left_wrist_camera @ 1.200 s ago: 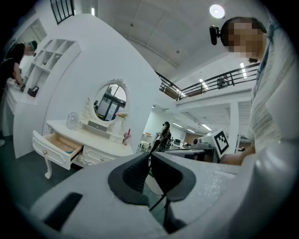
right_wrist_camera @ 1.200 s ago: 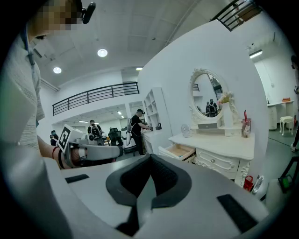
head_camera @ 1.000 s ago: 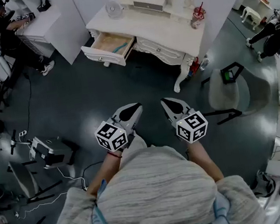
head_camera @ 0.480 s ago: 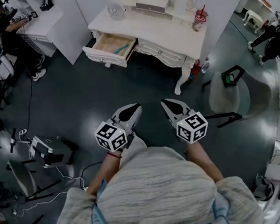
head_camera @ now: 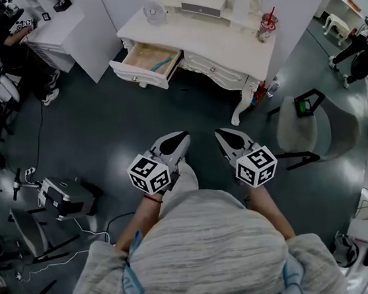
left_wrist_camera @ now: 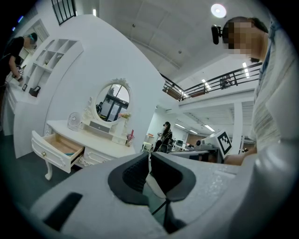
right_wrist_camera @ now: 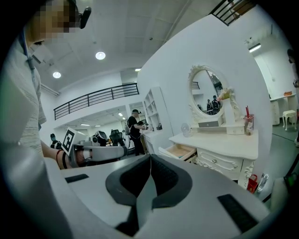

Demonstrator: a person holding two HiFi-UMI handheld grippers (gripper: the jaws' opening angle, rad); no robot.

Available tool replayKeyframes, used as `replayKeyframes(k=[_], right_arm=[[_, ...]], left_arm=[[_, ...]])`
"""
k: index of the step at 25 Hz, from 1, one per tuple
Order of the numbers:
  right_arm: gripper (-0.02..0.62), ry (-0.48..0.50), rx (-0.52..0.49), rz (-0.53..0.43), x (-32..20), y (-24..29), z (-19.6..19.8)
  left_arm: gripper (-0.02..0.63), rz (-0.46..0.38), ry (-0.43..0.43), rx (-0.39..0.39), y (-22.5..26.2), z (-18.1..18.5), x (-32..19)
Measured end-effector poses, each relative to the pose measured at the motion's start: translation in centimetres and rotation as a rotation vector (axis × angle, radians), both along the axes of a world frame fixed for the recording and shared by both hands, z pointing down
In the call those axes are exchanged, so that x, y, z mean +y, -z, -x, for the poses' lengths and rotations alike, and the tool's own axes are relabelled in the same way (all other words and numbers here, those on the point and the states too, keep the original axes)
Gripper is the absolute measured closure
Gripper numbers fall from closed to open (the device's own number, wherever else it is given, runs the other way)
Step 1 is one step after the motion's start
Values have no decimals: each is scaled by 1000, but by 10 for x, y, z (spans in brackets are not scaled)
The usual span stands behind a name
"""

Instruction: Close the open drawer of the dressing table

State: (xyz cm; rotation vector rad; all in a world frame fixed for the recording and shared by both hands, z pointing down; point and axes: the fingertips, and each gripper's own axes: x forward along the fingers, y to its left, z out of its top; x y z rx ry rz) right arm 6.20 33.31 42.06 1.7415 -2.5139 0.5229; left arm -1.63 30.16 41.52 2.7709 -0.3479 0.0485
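The dressing table (head_camera: 204,37) is smooth white paint; its open drawer (head_camera: 140,54) shows pale bare wood inside. The dark floor (head_camera: 101,126) is glossy. The left gripper (head_camera: 182,136) and right gripper (head_camera: 219,133) look matt grey plastic.

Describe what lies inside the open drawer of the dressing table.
In the open drawer, a pale wooden floor shows with one small teal object on it, too small to identify. The drawer's rear part is covered by the tabletop.

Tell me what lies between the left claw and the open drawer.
Only bare dark floor, seen in the head view, separates the left claw from the open drawer.
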Motion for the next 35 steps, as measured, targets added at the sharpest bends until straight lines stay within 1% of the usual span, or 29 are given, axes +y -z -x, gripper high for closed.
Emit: replayKeyframes(k=[6, 13, 19, 27, 35], right_arm=[[584, -17, -5, -9, -31, -4, -9], [584, 4, 3, 4, -100, -6, -11], [584, 30, 9, 22, -170, -6, -5], [584, 48, 18, 31, -264, -5, 7], [584, 52, 33, 23, -330, -2, 19]], left_arm=[[578, 6, 1, -2, -9, -8, -31], [578, 19, 21, -4, -12, -11, -102], [578, 30, 47, 2, -10, -3, -176], [578, 26, 48, -22, -11, 9, -263], [578, 17, 71, -25, -13, 28, -336]])
